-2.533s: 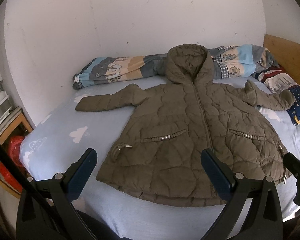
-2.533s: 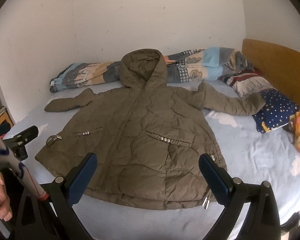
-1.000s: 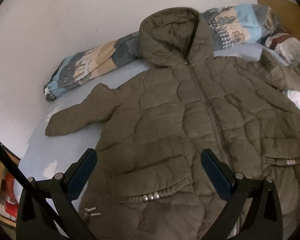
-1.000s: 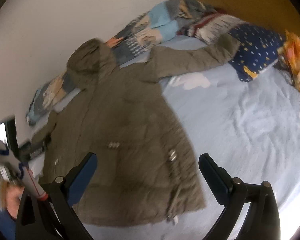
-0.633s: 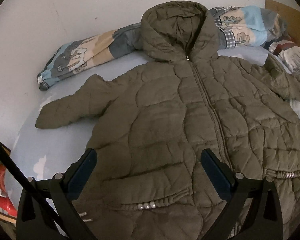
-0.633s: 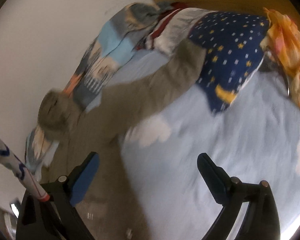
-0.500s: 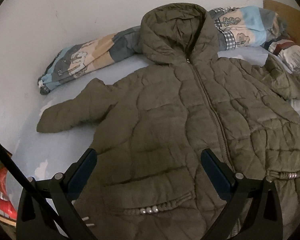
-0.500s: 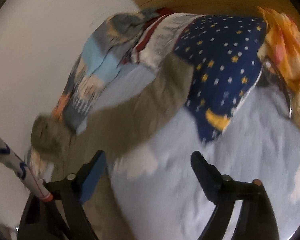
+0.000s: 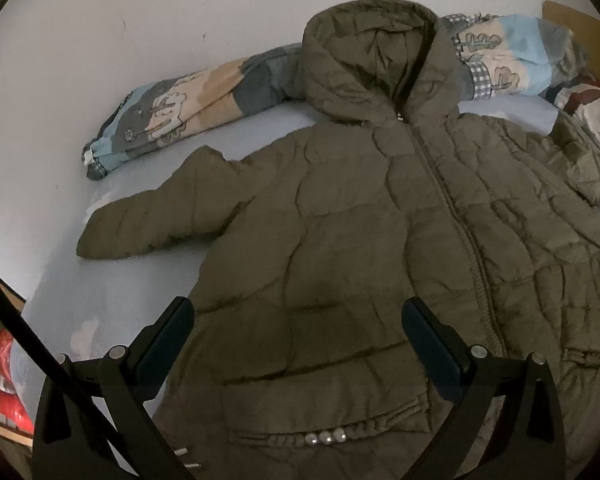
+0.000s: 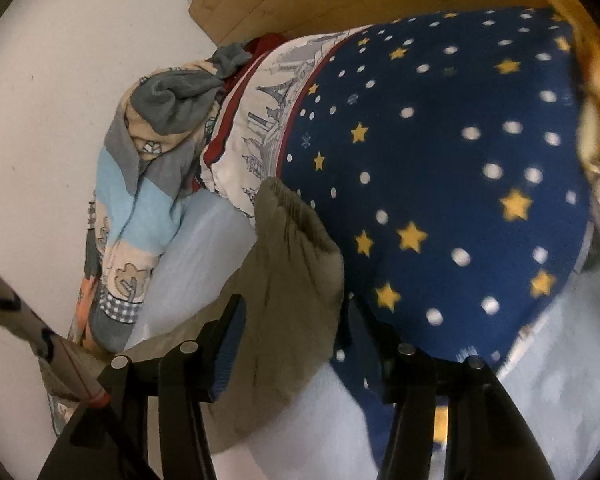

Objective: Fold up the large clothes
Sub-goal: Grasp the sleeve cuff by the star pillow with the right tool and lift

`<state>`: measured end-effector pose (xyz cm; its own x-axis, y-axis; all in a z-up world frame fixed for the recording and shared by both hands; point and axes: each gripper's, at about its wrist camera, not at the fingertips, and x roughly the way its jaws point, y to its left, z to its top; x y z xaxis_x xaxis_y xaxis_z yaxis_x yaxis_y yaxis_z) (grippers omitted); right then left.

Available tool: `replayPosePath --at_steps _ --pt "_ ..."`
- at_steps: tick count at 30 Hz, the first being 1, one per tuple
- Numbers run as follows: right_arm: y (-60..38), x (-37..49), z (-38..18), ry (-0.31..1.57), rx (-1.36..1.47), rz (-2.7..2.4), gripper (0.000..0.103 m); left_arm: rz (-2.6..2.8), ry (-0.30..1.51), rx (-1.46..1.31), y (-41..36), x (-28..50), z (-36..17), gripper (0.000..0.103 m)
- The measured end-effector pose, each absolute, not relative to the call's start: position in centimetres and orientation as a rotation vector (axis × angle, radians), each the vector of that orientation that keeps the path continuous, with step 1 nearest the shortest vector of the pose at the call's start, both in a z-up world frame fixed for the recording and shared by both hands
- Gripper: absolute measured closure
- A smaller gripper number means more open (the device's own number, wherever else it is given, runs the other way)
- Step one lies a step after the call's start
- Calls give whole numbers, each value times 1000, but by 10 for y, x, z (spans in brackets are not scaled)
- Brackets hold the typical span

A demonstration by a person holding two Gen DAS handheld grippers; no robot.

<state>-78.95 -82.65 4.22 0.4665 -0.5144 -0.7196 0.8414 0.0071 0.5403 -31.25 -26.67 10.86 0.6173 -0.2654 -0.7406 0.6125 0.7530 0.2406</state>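
one olive quilted jacket (image 9: 380,240) lies flat, front up, on the pale blue bed (image 9: 112,292), hood toward the wall. two grippers: the left gripper (image 9: 298,344) hangs spread and empty over the jacket's lower front. the right gripper (image 10: 296,332) is closing with the jacket's sleeve cuff (image 10: 296,248) between its jaws, beside one star-print pillow (image 10: 460,160); i cannot tell whether the pads press yet

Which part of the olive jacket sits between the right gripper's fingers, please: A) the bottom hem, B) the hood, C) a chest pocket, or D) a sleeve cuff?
D: in the right wrist view the gathered sleeve cuff lies between the fingers of the right gripper, whose jaws are closing, beside the star-patterned pillow; the hood lies far off by the wall.
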Motion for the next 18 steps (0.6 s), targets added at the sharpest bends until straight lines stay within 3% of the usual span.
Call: replayPosePath --at_steps 3,4,5,6,13,18 --pt "-839 -782 32 388 1127 -1102 57 -532 745 524 -269 -315 105 0" --pt "-842 -779 28 423 1121 -1111 63 -533 744 528 -269 -316 105 0" --pt "-846 -776 25 459 1117 -1118 79 -535 742 530 -270 -316 105 0" --pt "-847 -774 23 492 1110 -1133 84 -537 742 528 -269 -317 105 0" --pt "-819 -784 70 402 1025 -1156 88 -549 740 486 -260 -319 113 0" --pt "-791 -788 144 316 957 -1148 88 -554 727 442 -253 -319 127 0"
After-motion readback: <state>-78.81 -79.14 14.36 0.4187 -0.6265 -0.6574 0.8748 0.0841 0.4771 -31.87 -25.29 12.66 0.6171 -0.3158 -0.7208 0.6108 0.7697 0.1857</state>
